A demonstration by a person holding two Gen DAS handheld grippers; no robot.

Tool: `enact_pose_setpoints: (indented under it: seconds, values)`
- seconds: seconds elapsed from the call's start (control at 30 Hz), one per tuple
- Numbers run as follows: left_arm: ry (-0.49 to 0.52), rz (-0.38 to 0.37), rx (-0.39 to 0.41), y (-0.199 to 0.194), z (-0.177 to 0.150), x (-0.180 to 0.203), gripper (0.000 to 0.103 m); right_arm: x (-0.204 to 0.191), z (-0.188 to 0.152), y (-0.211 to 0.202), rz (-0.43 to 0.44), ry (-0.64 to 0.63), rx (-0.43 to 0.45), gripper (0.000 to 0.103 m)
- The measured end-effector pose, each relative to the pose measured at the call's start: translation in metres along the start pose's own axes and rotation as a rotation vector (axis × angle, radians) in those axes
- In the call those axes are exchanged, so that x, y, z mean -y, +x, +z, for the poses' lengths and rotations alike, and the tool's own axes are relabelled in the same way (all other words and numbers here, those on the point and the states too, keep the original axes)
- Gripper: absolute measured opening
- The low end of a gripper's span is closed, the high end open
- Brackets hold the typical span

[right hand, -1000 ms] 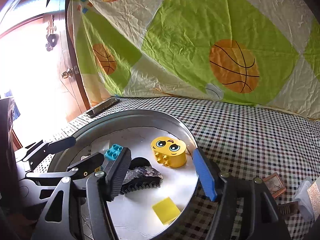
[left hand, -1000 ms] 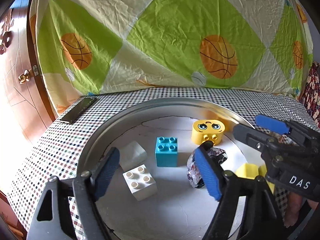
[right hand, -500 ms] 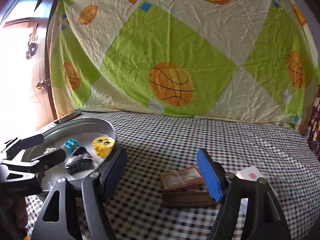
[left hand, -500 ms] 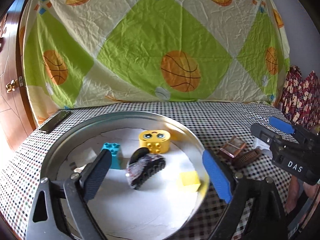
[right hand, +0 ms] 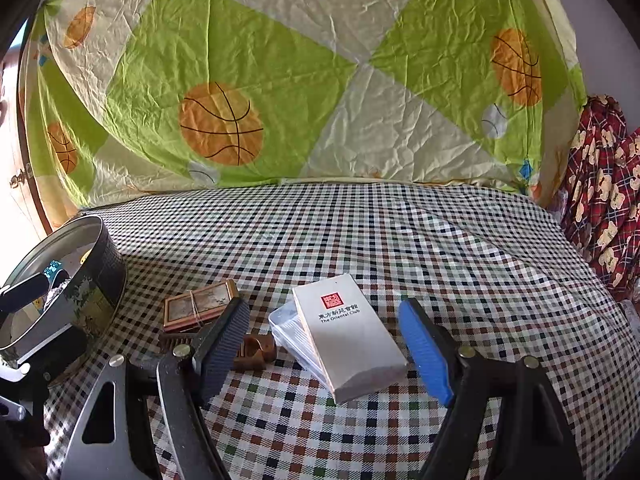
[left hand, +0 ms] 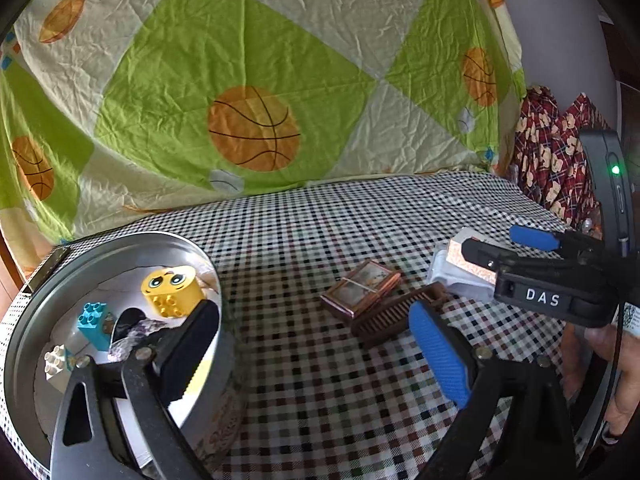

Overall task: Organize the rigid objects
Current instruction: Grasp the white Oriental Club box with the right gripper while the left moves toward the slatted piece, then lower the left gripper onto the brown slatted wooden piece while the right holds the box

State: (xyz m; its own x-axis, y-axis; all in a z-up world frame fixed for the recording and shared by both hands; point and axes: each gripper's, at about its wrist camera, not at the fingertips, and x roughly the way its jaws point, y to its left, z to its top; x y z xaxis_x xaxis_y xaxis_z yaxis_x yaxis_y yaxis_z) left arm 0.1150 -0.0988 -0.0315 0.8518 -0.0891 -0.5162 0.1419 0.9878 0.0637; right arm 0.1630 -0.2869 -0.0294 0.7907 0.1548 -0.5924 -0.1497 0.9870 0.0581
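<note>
A round metal tin [left hand: 24, 312] holds a yellow face brick [left hand: 170, 286], a blue brick [left hand: 94, 322], a white brick [left hand: 56, 360] and a black clip. On the checked cloth lie a small brown framed box [left hand: 362, 286], a brown comb [left hand: 390, 314] and a white box [right hand: 346, 338] on a clear plastic case [right hand: 286, 326]. My left gripper [left hand: 316, 344] is open and empty, beside the tin. My right gripper [right hand: 324, 344] is open, its jaws either side of the white box, not touching it. The right gripper also shows in the left wrist view [left hand: 508, 244].
The tin [right hand: 86, 280] stands at the left in the right wrist view, the framed box [right hand: 200, 306] just right of it. A basketball-print sheet [right hand: 320, 80] hangs behind the table. Red patterned fabric [right hand: 604, 200] hangs at the right. A dark phone [left hand: 50, 262] lies behind the tin.
Both grippers have swung right, away from over the tin. The right gripper now faces the white box. The left gripper now faces the framed box and comb.
</note>
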Motion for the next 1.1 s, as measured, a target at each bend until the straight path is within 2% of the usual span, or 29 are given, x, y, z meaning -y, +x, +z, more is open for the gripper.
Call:
enact_pose_setpoints:
  seconds: [0.27,0.33,0.37,0.5,0.63,0.7,0.8,0.87,1.0,1.1]
  values:
    - [0.053,-0.044,-0.068,0.030,0.005,0.024,0.096,0.006,0.002,0.020,0.019,0.031,-0.105,0.079]
    - [0.070,-0.062,-0.084,0.035,0.005,0.029,0.092,0.007,0.001,0.024,0.026,0.032,-0.130,0.063]
    - [0.078,-0.073,-0.097,0.038,0.005,0.032,0.091,0.007,0.001,0.027,0.025,0.031,-0.148,0.044]
    - [0.100,-0.124,-0.126,0.046,0.007,0.040,0.080,0.007,0.000,0.025,0.032,0.032,-0.134,0.044]
    - [0.121,-0.201,-0.185,0.059,0.007,0.047,0.058,0.014,0.001,0.015,0.008,0.061,-0.081,0.044]
    - [0.136,-0.226,-0.214,0.065,0.007,0.051,0.051,0.015,0.001,0.011,-0.001,0.066,-0.066,0.044]
    - [0.167,-0.256,-0.263,0.074,0.006,0.059,0.052,0.013,0.003,0.009,-0.012,0.055,-0.056,0.044]
    - [0.166,-0.226,-0.260,0.076,0.008,0.060,0.051,0.012,0.004,0.007,-0.016,0.047,-0.054,0.044]
    - [0.216,-0.281,-0.270,0.072,0.003,0.069,0.052,0.013,0.004,0.003,-0.025,0.050,-0.039,0.044]
    - [0.251,-0.288,-0.266,0.067,0.002,0.074,0.052,0.012,0.004,0.001,-0.034,0.048,-0.026,0.044]
